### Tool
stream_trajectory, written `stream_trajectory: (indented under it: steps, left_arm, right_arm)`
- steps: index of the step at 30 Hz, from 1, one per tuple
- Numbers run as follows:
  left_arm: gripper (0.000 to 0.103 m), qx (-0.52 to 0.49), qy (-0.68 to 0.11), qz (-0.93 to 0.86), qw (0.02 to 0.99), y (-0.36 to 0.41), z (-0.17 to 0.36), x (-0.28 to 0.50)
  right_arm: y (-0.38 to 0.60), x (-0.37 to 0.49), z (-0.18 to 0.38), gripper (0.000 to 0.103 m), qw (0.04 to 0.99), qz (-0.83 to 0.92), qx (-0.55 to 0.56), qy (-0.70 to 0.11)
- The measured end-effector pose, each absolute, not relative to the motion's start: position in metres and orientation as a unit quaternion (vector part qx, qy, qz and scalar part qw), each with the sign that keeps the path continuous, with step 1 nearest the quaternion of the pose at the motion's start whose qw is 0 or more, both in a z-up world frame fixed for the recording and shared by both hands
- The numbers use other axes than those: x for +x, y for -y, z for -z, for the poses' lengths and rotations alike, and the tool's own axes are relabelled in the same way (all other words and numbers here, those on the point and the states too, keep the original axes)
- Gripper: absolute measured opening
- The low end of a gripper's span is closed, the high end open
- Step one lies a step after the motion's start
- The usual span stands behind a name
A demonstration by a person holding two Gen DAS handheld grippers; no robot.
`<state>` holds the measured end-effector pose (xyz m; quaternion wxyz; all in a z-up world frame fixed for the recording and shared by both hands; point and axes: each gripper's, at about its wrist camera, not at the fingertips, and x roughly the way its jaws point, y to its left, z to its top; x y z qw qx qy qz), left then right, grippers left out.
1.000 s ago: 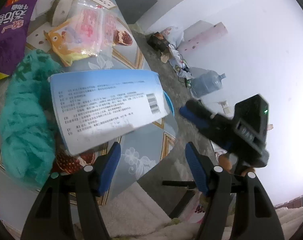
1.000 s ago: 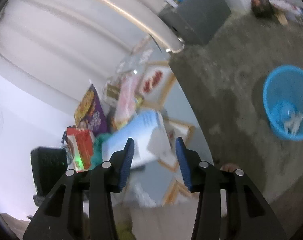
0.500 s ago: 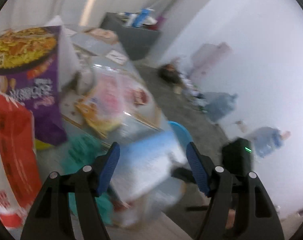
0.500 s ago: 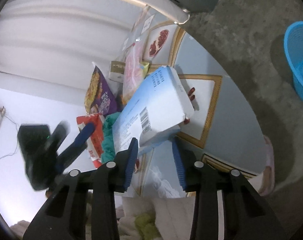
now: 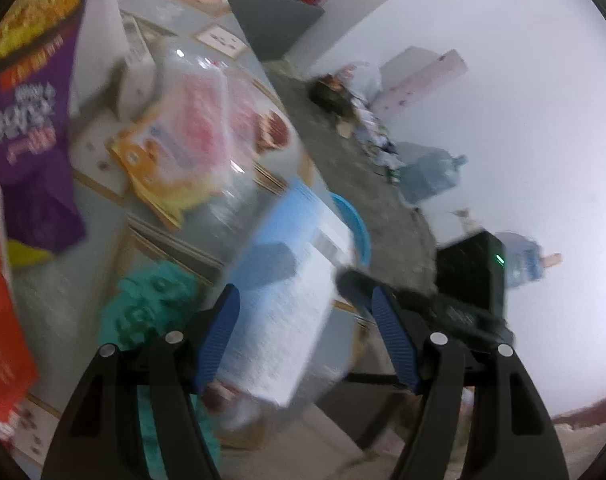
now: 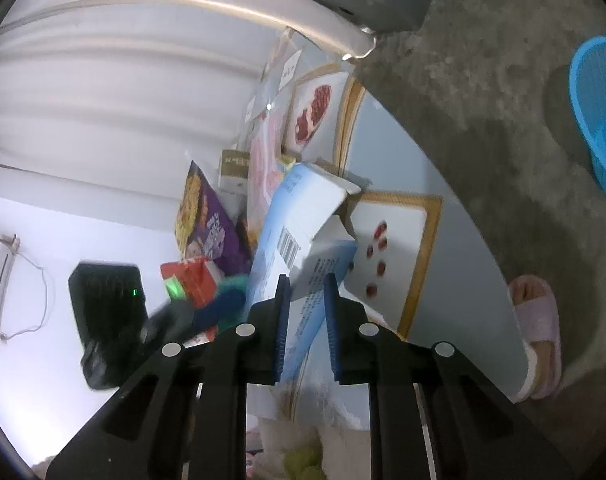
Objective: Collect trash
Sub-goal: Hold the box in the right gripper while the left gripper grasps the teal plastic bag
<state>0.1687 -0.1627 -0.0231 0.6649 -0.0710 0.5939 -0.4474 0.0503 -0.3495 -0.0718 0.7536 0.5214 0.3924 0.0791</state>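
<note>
The right gripper (image 6: 306, 322) is closing on the near edge of the light blue box (image 6: 299, 220), the flap already between its narrow jaws; whether the pads press yet is unclear. The box's long axis runs away from this gripper, over the table (image 6: 387, 152). The left gripper (image 5: 305, 340) stands wide open, holding nothing, the blurred box between its fingers. The blue basket (image 6: 599, 120) sits on the floor, well apart to the right.

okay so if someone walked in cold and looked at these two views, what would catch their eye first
Probably the light blue carton, tilted above the table's edge, with the right gripper closing on its flap. Next, the bright snack bags piled behind it, especially the purple noodle bag, and the blue basket down on the concrete floor.
</note>
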Motion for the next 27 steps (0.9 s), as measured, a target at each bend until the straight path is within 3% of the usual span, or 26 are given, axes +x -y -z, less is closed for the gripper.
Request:
stream_trajectory:
  steps: [6,10,19,27]
  left_arm:
    - [0.067,-0.065,-0.567,0.476,0.669,0.169,0.021,0.137]
    - [0.067,-0.043,-0.521,0.454,0.721,0.149,0.009,0.123]
    - [0.067,0.003,-0.477,0.368,0.798,0.094,0.007,0.108]
    - [0.067,-0.013,-0.508,0.328,0.796,0.093,0.037,0.12]
  right_arm:
    - [0.356,0.056,0.067,0.015,0.767,-0.063,0.506,-0.389]
    - [0.359,0.052,0.061,0.017,0.78,-0.049,0.494,-0.382]
    - [0.354,0.042,0.06,0.045,0.775,-0.034,0.494,-0.393]
    - [0.324,0.042,0.049,0.052,0.788,-0.02,0.44,-0.43]
